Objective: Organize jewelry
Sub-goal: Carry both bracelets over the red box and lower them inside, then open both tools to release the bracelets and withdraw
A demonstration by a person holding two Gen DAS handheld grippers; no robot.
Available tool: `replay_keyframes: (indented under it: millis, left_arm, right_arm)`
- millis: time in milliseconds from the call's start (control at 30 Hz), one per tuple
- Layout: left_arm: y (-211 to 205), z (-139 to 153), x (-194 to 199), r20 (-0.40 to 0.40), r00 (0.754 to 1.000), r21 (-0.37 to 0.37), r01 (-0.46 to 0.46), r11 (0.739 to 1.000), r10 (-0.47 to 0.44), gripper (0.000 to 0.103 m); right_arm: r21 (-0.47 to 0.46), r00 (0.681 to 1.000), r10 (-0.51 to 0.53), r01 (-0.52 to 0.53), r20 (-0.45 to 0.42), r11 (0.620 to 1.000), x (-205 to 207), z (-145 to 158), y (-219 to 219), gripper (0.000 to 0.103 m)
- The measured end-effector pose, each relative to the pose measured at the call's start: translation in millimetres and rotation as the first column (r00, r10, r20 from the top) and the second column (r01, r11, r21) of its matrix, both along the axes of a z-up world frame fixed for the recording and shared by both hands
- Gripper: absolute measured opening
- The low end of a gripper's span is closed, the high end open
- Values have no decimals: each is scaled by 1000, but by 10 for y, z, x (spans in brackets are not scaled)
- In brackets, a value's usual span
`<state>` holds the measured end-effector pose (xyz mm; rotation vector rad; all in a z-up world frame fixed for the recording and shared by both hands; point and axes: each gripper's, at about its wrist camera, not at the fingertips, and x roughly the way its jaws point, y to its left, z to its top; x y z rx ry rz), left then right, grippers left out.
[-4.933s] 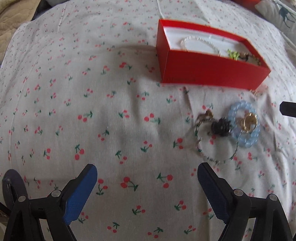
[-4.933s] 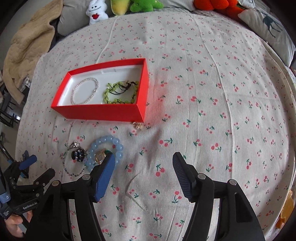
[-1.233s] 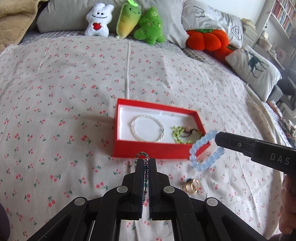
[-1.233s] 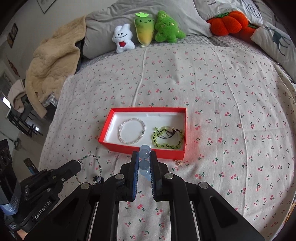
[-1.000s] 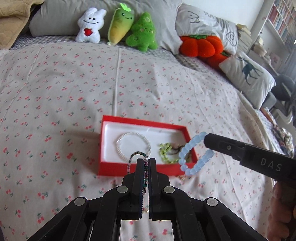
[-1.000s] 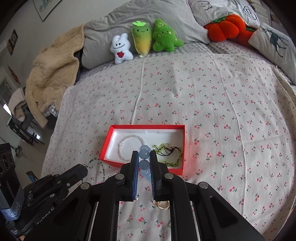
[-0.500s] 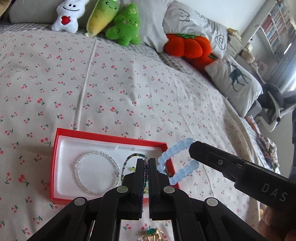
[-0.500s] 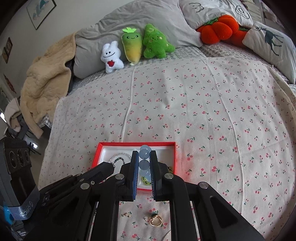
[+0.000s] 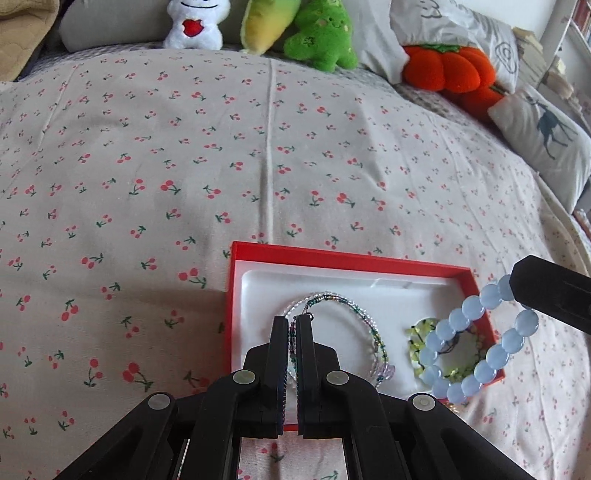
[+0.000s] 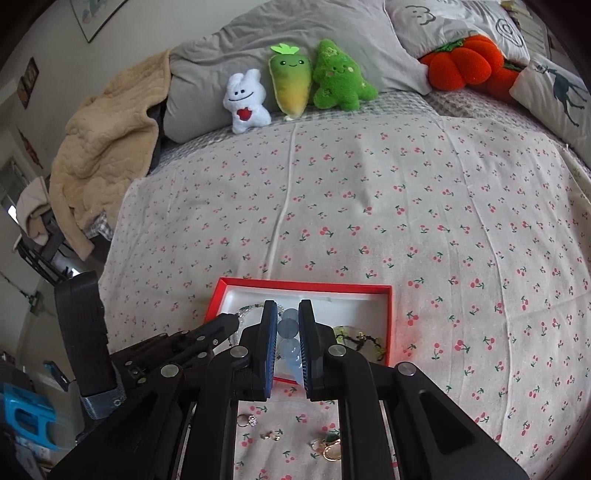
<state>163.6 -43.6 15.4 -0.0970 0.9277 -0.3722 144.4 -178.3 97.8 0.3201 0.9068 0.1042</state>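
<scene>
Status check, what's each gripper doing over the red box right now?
Left gripper shut on thin beaded bracelet, over red box. Right gripper shut on blue bead bracelet. Nothing blocking.

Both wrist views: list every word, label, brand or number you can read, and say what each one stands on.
No text can be read in either view.
Grey band on the left tool: faint marks, too blurred to read.
Wall plaque: too small to read.
Book spines: too small to read.
</scene>
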Motion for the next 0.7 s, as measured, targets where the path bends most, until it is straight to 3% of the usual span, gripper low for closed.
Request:
replay_keyframes:
  millis: [300, 633, 700]
  left_arm:
    - [-57, -87, -37, 10, 1000, 66, 13, 998, -14, 0]
    - [-122, -70, -50, 32, 999, 92, 27, 995, -30, 0]
    - [-134, -31, -77, 40, 998, 107, 33, 994, -38, 12]
  right_arm:
    - [-111, 997, -46, 39, -59, 993, 76, -250, -82, 12]
    - [-126, 993, -70, 58, -93, 990, 179, -486, -251, 13]
    - [-133, 993, -63, 49, -101, 990, 173, -478, -253, 14]
